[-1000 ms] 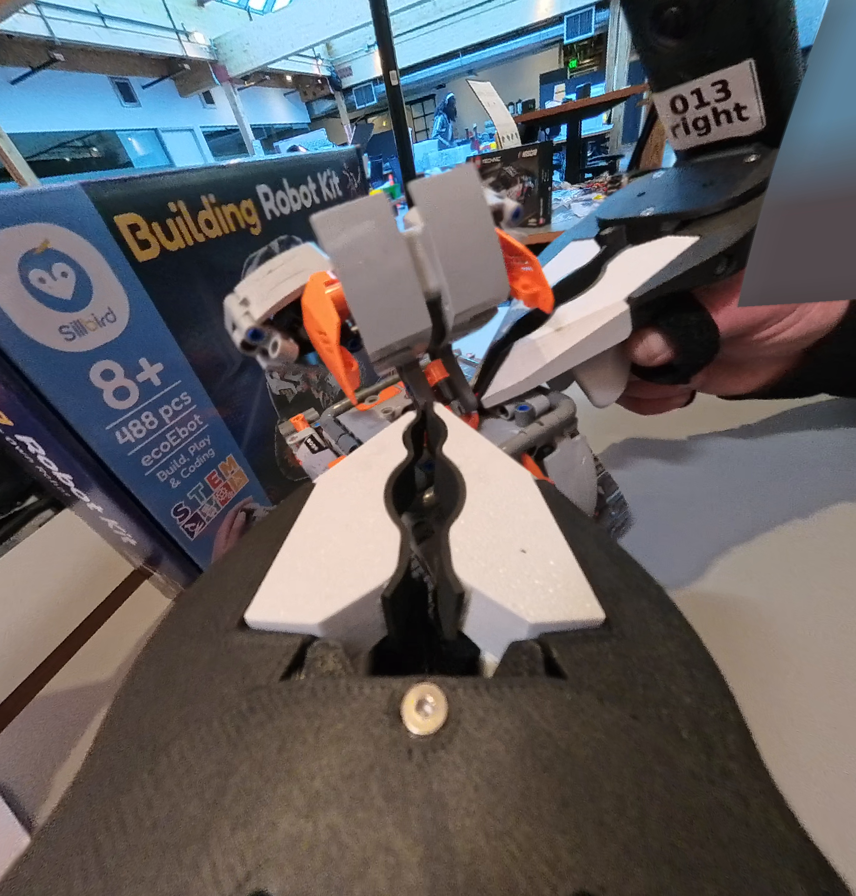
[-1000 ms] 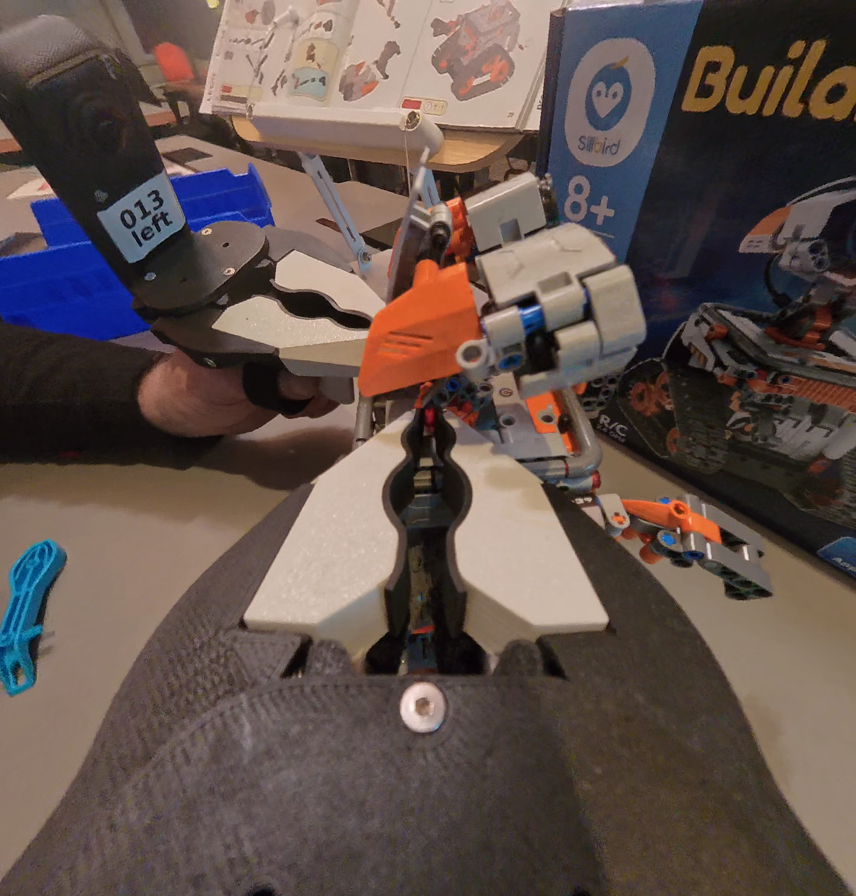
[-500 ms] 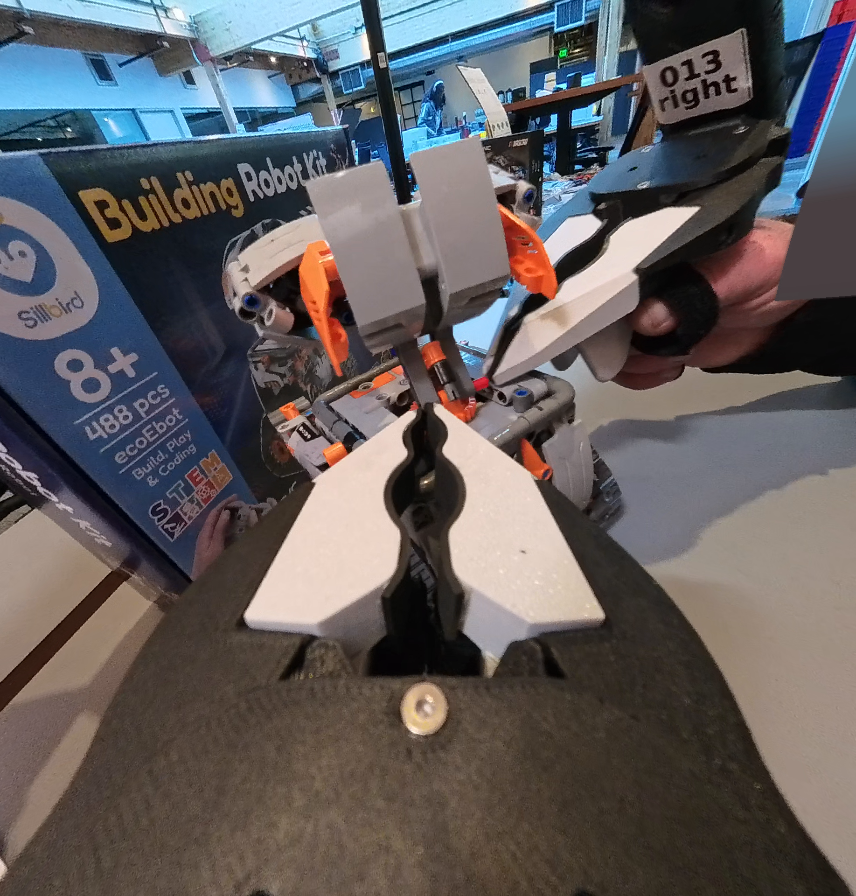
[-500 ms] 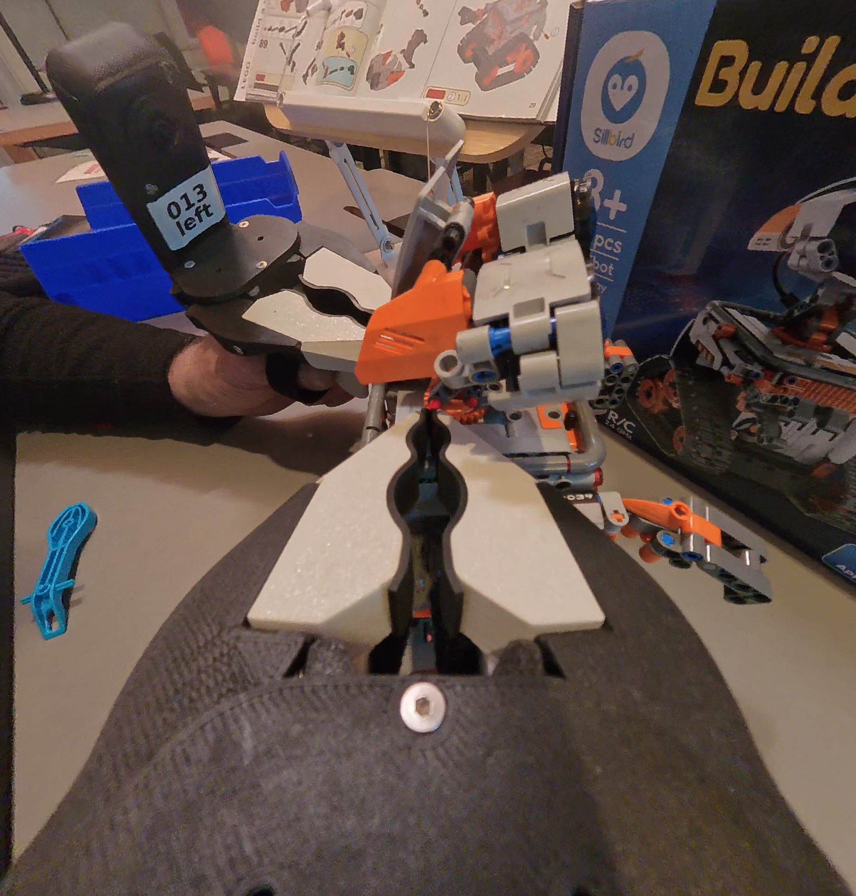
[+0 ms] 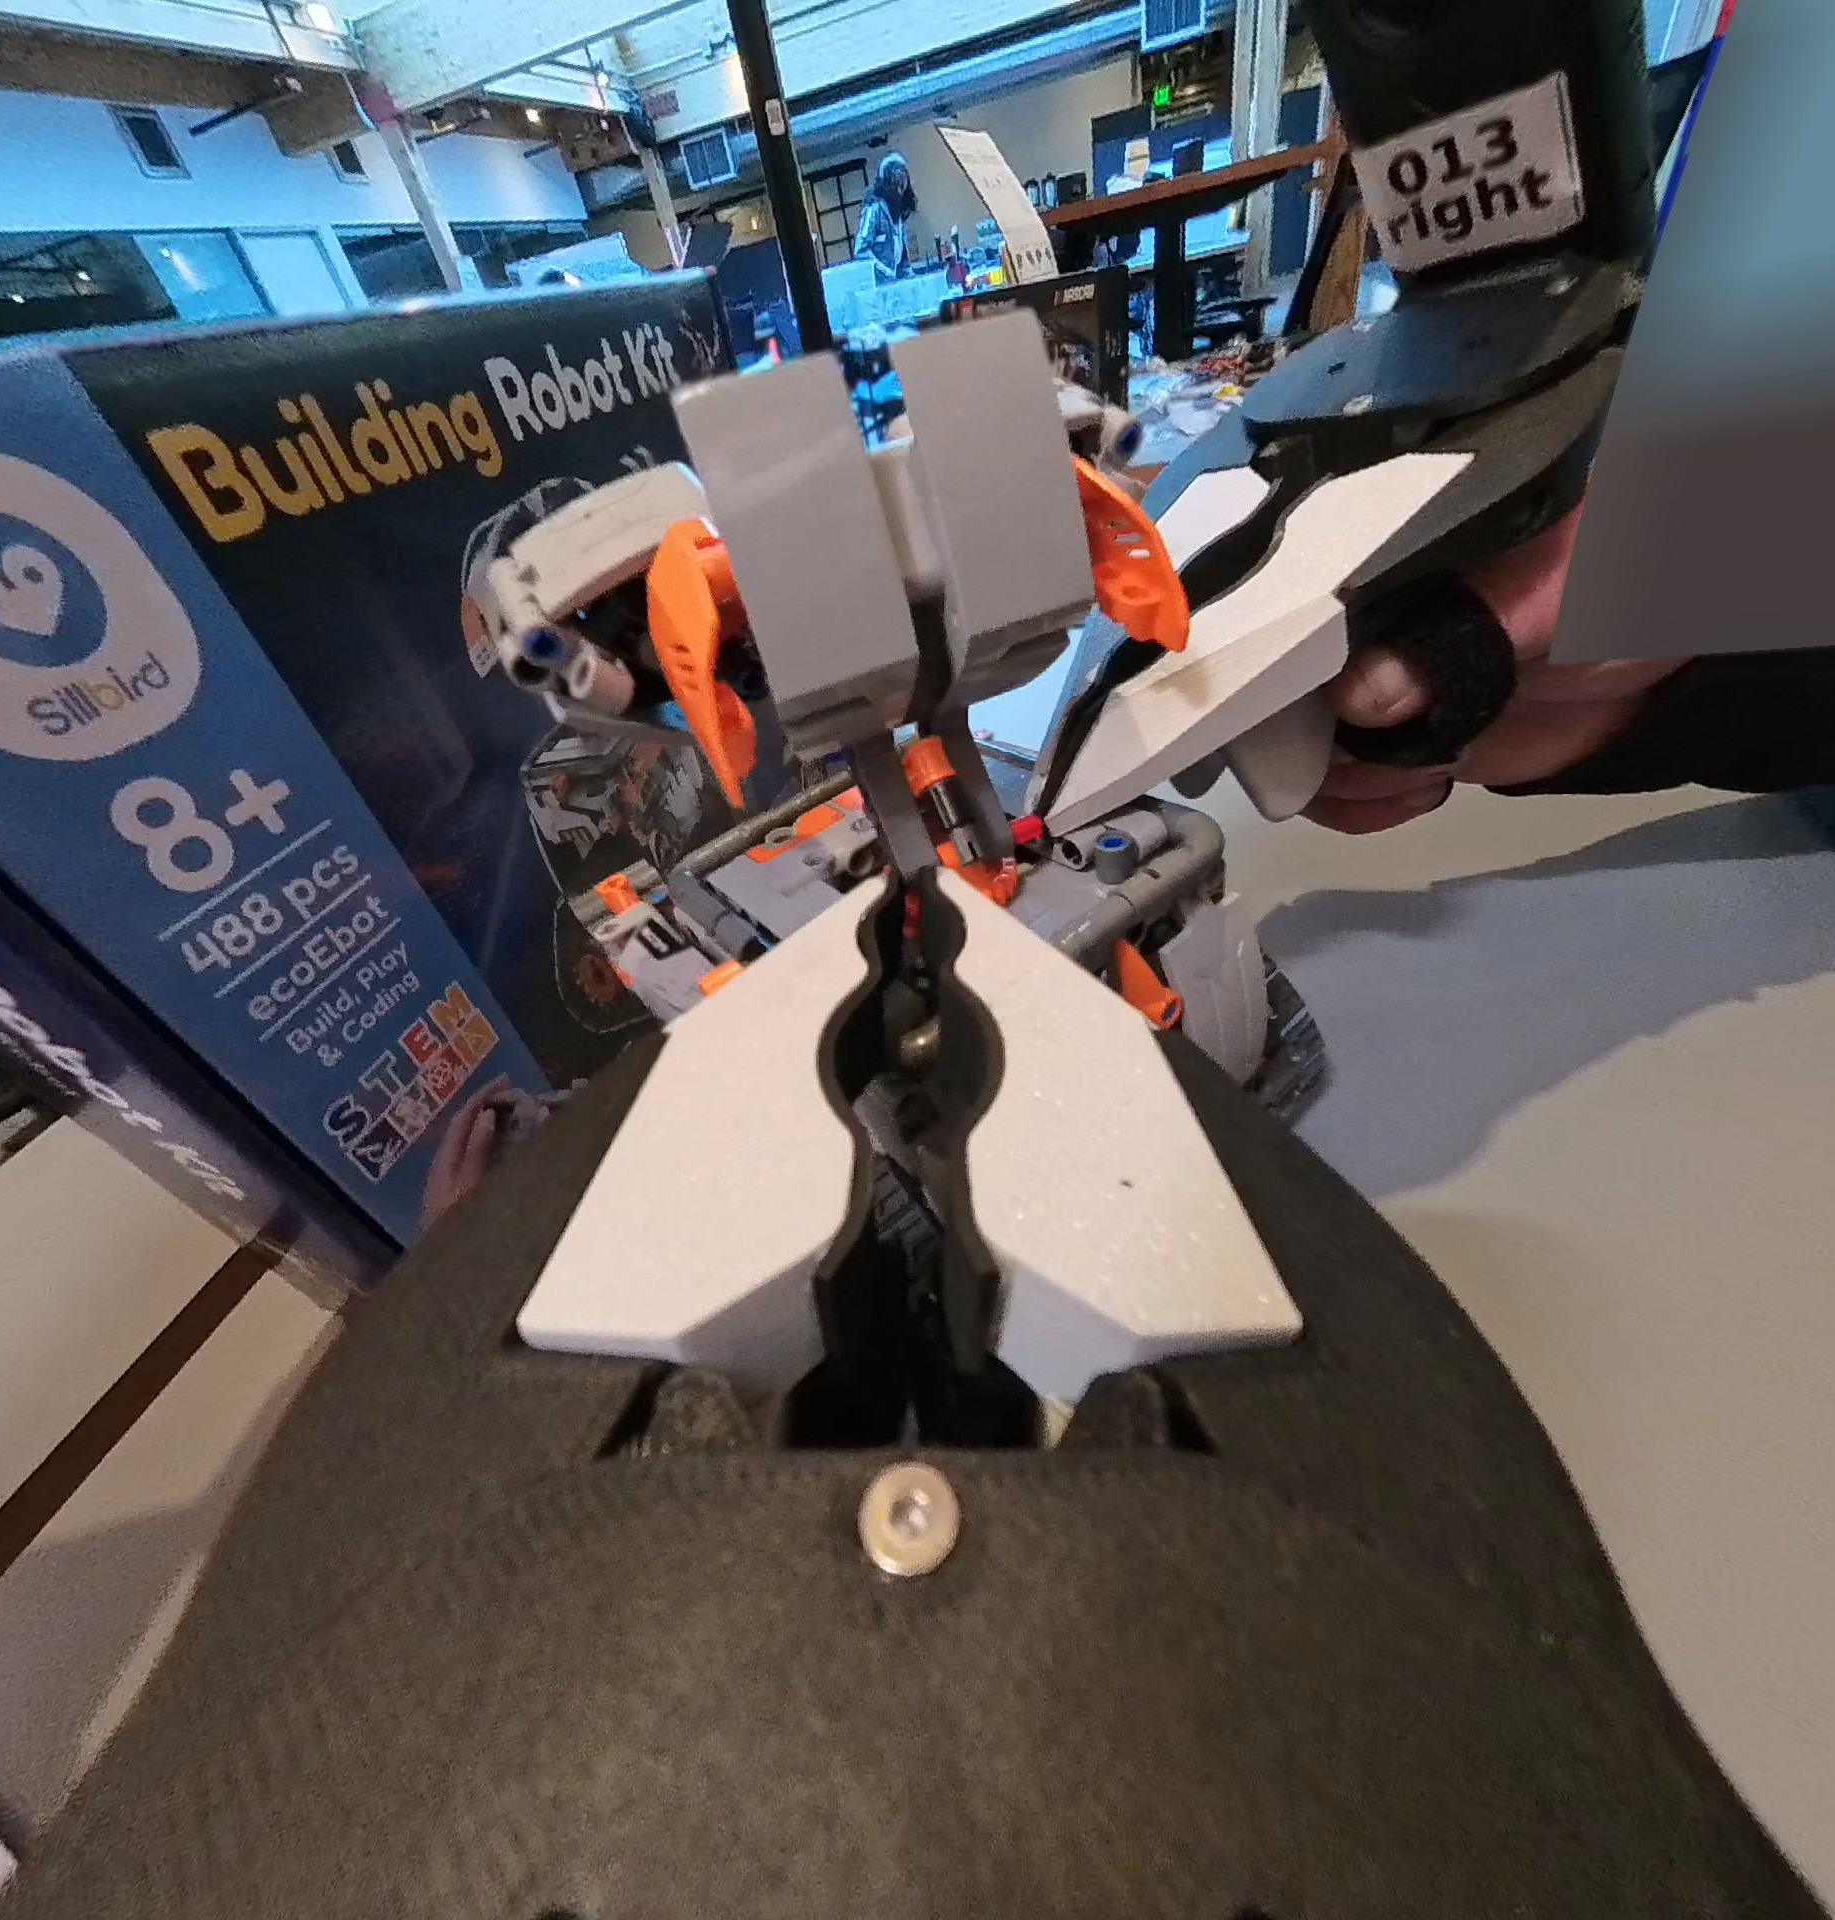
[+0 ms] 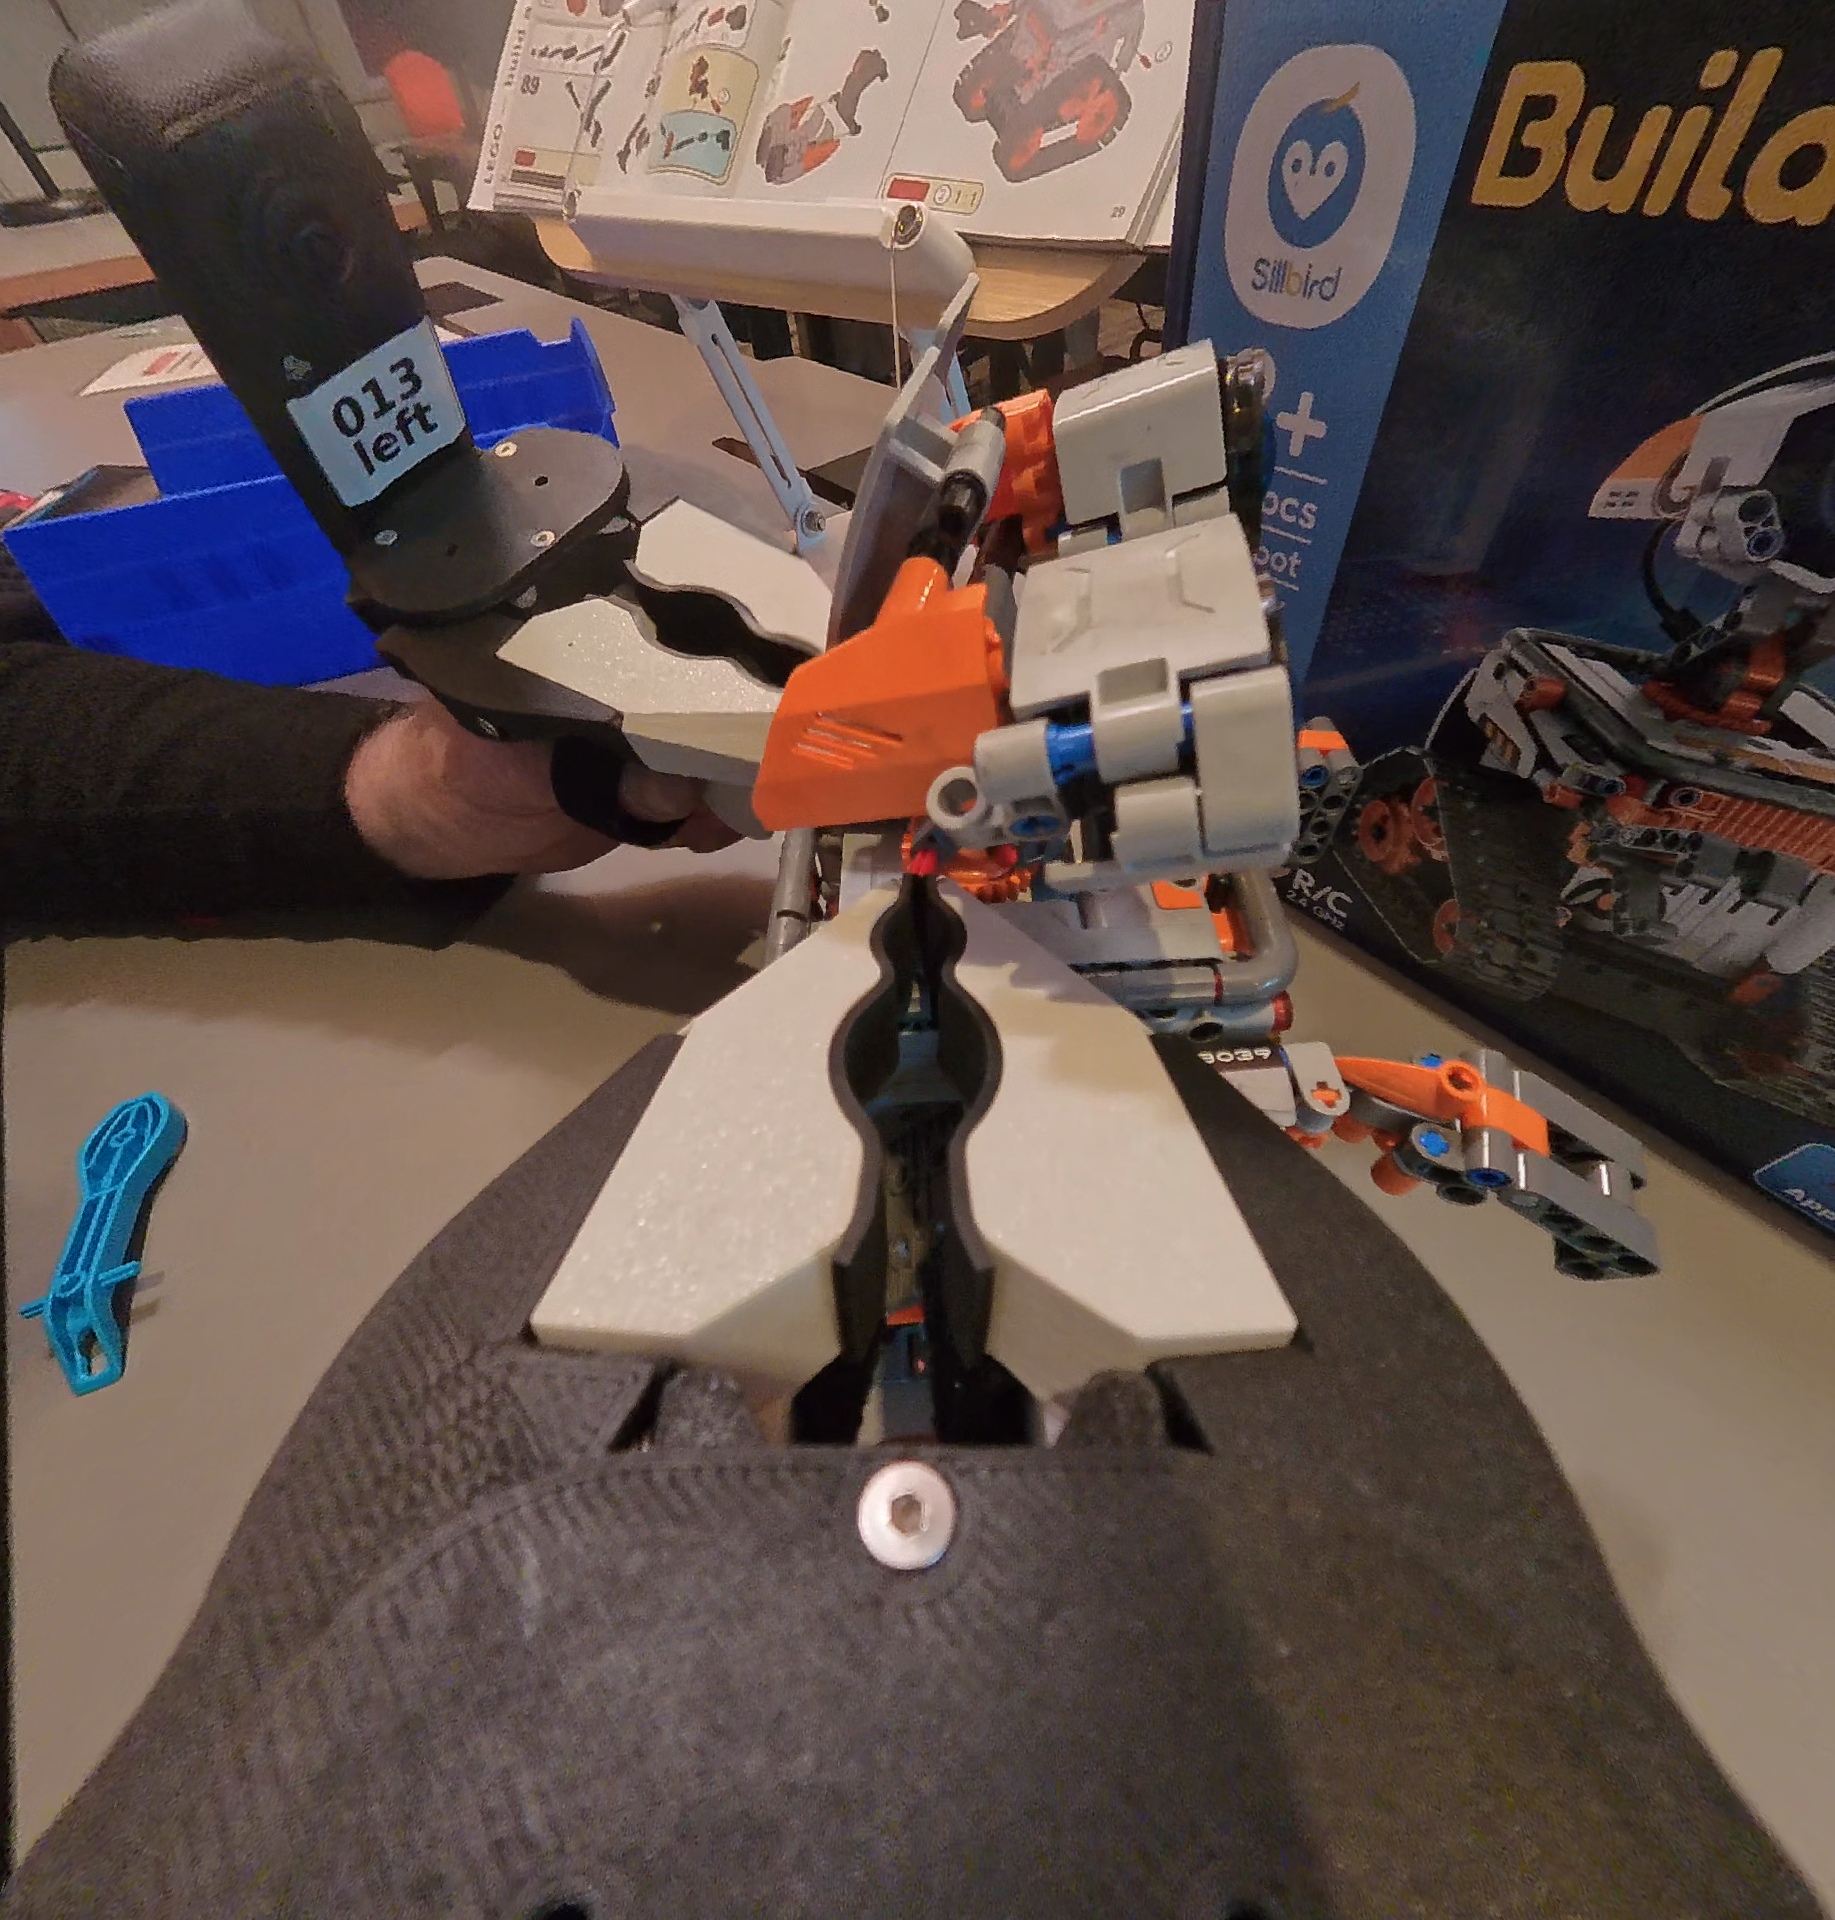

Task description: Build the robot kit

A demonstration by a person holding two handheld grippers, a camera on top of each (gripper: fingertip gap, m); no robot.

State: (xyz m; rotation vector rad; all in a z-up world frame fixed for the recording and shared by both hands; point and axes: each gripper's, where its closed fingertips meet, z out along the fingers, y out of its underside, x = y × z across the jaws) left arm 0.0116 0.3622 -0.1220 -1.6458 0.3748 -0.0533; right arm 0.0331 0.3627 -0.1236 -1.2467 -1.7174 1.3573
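Observation:
A grey and orange brick-built robot model (image 5: 892,540) stands on the table in front of both grippers; it also shows in the right wrist view (image 6: 1121,665). My left gripper (image 5: 913,883) is shut on the dark neck struts under the model's grey head. Its fingers (image 6: 632,665) reach in from the left in the right wrist view, tips hidden behind an orange panel (image 6: 871,717). My right gripper (image 6: 918,888) is shut on a small red pin (image 6: 928,860) low on the model, and comes in from the right in the left wrist view (image 5: 1048,816).
A blue and dark kit box (image 6: 1619,468) stands right behind the model, also in the left wrist view (image 5: 269,727). A loose orange-grey sub-assembly (image 6: 1484,1153) lies at the right. A teal tool (image 6: 102,1236) lies left. A blue bin (image 6: 217,540) and an open instruction booklet (image 6: 840,94) stand behind. Left and right tips are no more than a few centimetres apart.
Both grippers have stayed shut on the model. The model's head has swung more upright, and the left gripper has come nearer and higher in the right wrist view.

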